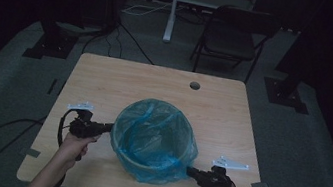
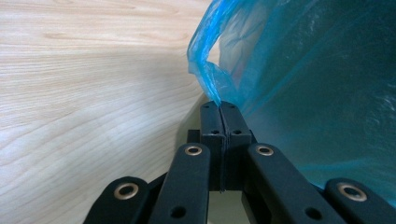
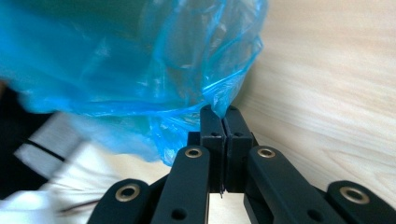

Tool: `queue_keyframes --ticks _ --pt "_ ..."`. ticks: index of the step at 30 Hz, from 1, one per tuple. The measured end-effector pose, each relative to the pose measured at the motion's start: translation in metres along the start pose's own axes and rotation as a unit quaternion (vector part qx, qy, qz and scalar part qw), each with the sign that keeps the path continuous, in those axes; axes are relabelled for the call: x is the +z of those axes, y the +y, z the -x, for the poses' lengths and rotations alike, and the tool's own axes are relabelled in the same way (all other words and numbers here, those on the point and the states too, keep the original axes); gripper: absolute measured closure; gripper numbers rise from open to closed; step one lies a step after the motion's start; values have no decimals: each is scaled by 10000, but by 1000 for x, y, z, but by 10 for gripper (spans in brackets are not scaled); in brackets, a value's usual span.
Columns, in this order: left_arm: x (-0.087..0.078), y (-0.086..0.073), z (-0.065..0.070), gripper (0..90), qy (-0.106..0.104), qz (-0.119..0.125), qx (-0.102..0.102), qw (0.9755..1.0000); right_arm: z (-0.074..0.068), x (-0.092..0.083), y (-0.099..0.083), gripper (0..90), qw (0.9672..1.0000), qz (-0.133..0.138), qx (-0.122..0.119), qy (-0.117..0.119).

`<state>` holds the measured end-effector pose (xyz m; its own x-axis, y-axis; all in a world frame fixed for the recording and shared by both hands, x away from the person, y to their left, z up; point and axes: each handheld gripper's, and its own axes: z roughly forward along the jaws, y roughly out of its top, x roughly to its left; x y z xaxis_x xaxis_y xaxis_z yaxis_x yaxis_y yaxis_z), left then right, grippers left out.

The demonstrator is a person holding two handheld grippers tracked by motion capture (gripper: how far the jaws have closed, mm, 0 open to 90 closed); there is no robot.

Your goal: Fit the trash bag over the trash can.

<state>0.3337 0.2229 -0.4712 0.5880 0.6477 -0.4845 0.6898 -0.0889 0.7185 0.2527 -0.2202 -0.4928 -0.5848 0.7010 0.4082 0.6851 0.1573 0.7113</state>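
A round bin lined with a blue plastic bag (image 1: 154, 139) stands in the middle of the wooden table (image 1: 106, 76). My left gripper (image 1: 109, 127) is at the bin's left side, its jaws shut on a pinch of the blue plastic bag's (image 2: 212, 91) edge. My right gripper (image 1: 189, 170) is at the bin's front right, jaws pressed together on a fold of the blue plastic bag (image 3: 222, 105). The film hangs loose over the bin's outer wall.
A cable hole (image 1: 194, 85) sits near the table's far edge. Behind the table stand a dark folding chair (image 1: 234, 36) and a white stand (image 1: 172, 13). Cables run over the grey floor on the left. The person's lap is blurred under the table's front edge.
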Motion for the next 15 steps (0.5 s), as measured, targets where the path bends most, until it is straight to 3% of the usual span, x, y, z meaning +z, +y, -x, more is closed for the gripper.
queue_keyframes --ticks 4,6,7,9,10,12,14,15 --pt "9 -1 -1 900 84 -194 15 9998 18 30 -9 875 9989 -427 185 -10" --pt "13 -2 -3 900 61 -265 3 9996 19 33 -11 762 9986 -491 195 -1" --pt "15 -2 -3 900 97 -323 27 9994 19 32 -10 753 9985 -503 216 21" --pt "13 -4 -3 894 37 -224 22 9997 20 24 -9 644 9993 -298 225 -74" --pt "10 -4 -2 835 87 -167 16 9998 22 17 -7 569 9995 -140 287 -29" --pt "-1 -6 -4 716 -7 86 13 10000 26 -1 -2 478 9985 318 450 -20" --pt "-13 -6 -8 611 -10 298 -82 9995 29 -15 4 409 9970 585 515 -29" --pt "-13 -6 -8 538 -10 298 -82 9995 29 -15 4 409 9970 585 515 -29"
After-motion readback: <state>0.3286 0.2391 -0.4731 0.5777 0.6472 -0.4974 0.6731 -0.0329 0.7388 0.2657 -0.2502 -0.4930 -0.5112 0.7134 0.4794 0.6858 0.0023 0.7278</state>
